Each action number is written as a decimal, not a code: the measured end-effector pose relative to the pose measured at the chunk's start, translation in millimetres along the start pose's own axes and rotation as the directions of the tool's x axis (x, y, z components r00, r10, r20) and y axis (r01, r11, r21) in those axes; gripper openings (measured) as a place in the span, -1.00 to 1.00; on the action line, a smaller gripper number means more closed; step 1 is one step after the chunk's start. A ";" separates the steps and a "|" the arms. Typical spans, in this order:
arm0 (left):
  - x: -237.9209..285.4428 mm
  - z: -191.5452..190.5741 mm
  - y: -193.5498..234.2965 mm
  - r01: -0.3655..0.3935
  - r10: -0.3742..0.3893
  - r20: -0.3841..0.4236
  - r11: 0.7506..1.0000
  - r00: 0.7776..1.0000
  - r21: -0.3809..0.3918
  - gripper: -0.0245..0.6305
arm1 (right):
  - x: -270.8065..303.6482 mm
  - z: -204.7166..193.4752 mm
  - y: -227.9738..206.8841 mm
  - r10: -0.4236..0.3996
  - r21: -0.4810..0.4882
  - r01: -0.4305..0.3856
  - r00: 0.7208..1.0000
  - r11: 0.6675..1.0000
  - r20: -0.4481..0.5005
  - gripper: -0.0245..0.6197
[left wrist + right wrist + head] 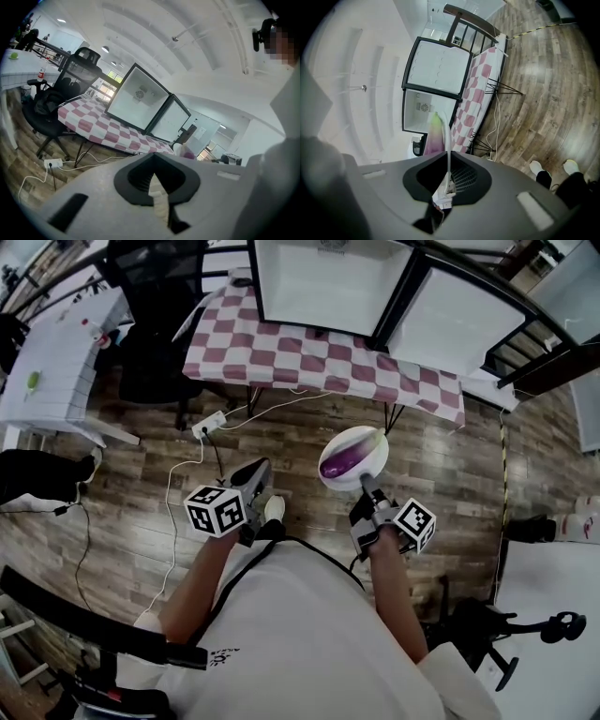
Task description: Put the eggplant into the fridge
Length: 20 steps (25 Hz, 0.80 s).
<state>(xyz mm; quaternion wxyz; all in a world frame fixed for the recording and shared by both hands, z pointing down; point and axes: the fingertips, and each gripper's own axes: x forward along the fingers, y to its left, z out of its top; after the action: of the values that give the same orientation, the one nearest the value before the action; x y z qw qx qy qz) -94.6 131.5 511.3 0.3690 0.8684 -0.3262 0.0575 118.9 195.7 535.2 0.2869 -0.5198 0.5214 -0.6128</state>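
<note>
My right gripper (366, 482) clamps the near rim of a white plate (375, 439), its jaws closed down on the thin edge. The eggplant (345, 461), purple with a pale green tip, lies on that plate and is held out in front of me over the wooden floor (281, 442). My left gripper (251, 479) hangs beside it at the same height, jaws together with nothing between them. Ahead, the open fridge (328, 282) stands on a table draped in a maroon-and-white checked cloth (281, 343), with its door (441, 320) swung wide to the right. The eggplant is well short of the table's near edge. A black office chair (155, 324) sits at the table's left end, and a white power strip (210, 424) lies on the floor below it.
</note>
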 end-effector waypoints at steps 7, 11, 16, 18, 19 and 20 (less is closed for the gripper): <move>7.9 31.5 36.3 0.021 -0.021 -0.007 1.000 1.000 0.005 -0.93 | 40.9 -5.0 20.7 0.002 0.000 -0.002 1.000 1.000 0.024 -0.84; 11.3 47.6 58.2 0.033 -0.033 -0.014 0.999 0.999 0.010 -0.93 | 63.1 -7.7 27.4 0.001 -0.002 -0.001 0.999 1.000 0.041 -0.84; 17.9 65.3 79.1 0.044 -0.044 -0.021 0.999 0.999 0.019 -0.93 | 82.1 -10.5 33.3 -0.007 0.003 0.007 0.998 1.000 0.057 -0.84; 21.7 72.1 84.3 0.050 -0.049 -0.027 0.998 0.998 0.026 -0.93 | 88.4 -9.4 36.9 -0.012 0.005 0.012 0.998 1.000 0.065 -0.84; 23.8 74.7 86.6 0.054 -0.053 -0.031 0.998 0.998 0.030 -0.93 | 91.1 -8.6 38.3 -0.015 0.007 0.014 0.997 1.000 0.070 -0.84; 26.1 77.0 88.7 0.058 -0.057 -0.036 0.998 0.998 0.033 -0.93 | 93.9 -7.6 39.6 -0.017 0.008 0.016 0.997 1.000 0.076 -0.84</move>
<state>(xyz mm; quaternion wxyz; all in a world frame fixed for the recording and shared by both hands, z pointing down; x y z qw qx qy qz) -139.1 19.9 518.2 0.3613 0.8825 -0.2935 0.0675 76.6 102.8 530.4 0.3035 -0.5458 0.5035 -0.5971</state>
